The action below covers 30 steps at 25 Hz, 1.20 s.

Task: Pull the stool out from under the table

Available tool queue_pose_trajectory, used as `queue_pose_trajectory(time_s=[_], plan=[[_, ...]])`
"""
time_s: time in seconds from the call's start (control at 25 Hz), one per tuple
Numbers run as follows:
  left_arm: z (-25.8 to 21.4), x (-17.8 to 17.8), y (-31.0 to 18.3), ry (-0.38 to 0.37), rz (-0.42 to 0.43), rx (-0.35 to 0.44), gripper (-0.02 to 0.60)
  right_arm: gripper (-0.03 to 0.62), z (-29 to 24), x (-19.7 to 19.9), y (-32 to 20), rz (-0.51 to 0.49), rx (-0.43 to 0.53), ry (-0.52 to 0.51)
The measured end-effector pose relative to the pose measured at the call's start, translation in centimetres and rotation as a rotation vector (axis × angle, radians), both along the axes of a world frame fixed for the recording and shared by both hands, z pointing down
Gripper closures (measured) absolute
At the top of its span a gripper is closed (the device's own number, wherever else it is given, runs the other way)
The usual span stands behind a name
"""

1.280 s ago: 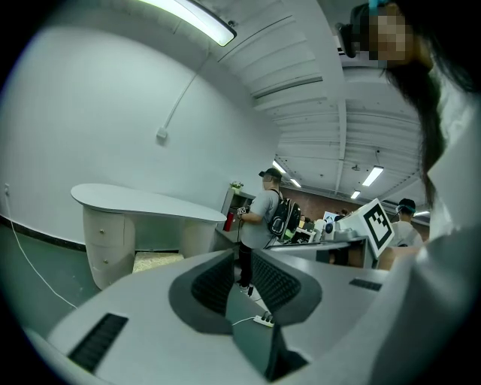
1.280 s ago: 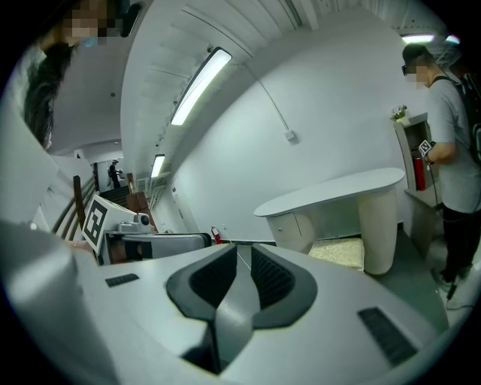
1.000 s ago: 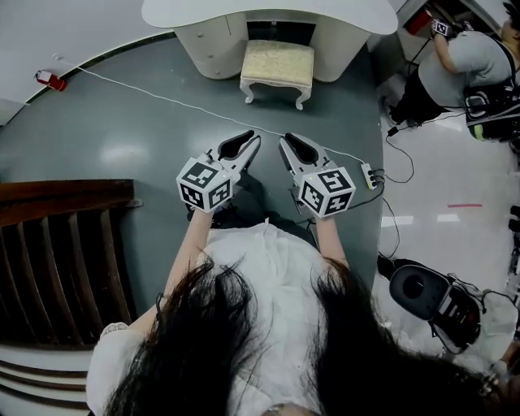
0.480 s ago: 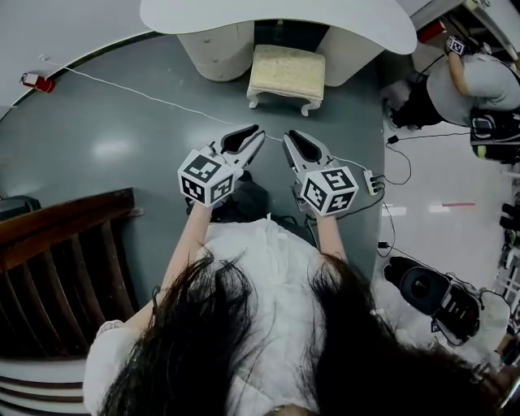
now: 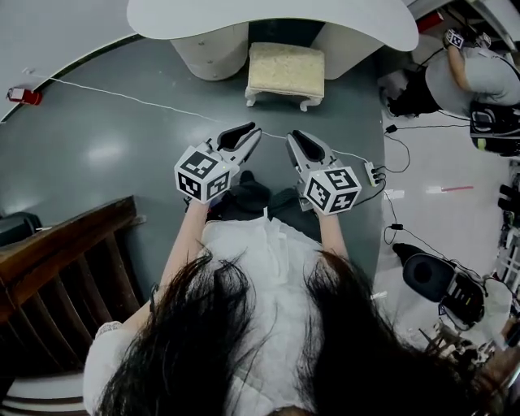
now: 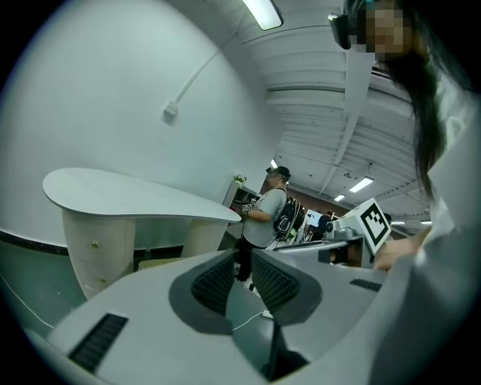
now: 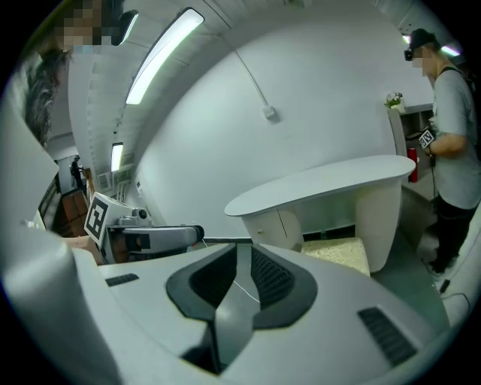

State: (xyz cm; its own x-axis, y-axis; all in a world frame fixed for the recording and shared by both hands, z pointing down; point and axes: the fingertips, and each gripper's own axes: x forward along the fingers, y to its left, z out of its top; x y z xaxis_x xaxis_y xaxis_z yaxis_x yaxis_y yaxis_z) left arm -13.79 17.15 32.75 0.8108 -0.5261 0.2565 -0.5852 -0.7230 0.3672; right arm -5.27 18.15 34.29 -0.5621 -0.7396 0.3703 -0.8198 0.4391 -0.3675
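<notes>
The stool (image 5: 285, 71) stands partly under the white table (image 5: 268, 12).

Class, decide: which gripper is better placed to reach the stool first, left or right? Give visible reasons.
Right, narrowly. Both grippers are shut, empty and short of the stool, but the right gripper points at its middle, while the left gripper lines up with its left edge.

Open grey floor (image 5: 114, 154) runs from the left gripper (image 5: 253, 130) and right gripper (image 5: 292, 135) to the stool (image 5: 285, 71) at twelve o'clock, crossed only by a thin white cable (image 5: 146, 101). Table pedestals (image 5: 213, 53) flank the stool under the overhanging tabletop (image 5: 268, 16). A power strip (image 5: 375, 174) lies at three o'clock and a dark wooden railing (image 5: 65, 244) stands at eight.
</notes>
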Motion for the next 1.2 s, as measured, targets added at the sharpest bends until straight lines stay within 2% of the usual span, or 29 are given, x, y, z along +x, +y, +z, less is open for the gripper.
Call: queue_pose_trajectory(time_s=[0.28, 0.72, 0.92, 1.2], plan=[[1.7, 0.4, -1.7, -0.016, 0.026, -0.027, 0.5, 0.525, 0.8, 2.3, -1.3, 0.047, -0.017, 0.024], [3.4, 1.3, -7.3, -0.055, -0.014, -0.023, 0.5, 0.525, 3.6, 6.4, -5.5, 0.048, -0.052, 0.023], [5.9, 3.0, -11.3, -0.065, -0.007, -0.033, 0.5, 0.525, 6.9, 9.6, -9.6, 0.026, -0.083, 0.038], [12.0, 3.9, -16.8, -0.09, -0.02, -0.075, 0.5, 0.525, 13.7, 12.8, -14.7, 0.003, -0.131, 0.057]])
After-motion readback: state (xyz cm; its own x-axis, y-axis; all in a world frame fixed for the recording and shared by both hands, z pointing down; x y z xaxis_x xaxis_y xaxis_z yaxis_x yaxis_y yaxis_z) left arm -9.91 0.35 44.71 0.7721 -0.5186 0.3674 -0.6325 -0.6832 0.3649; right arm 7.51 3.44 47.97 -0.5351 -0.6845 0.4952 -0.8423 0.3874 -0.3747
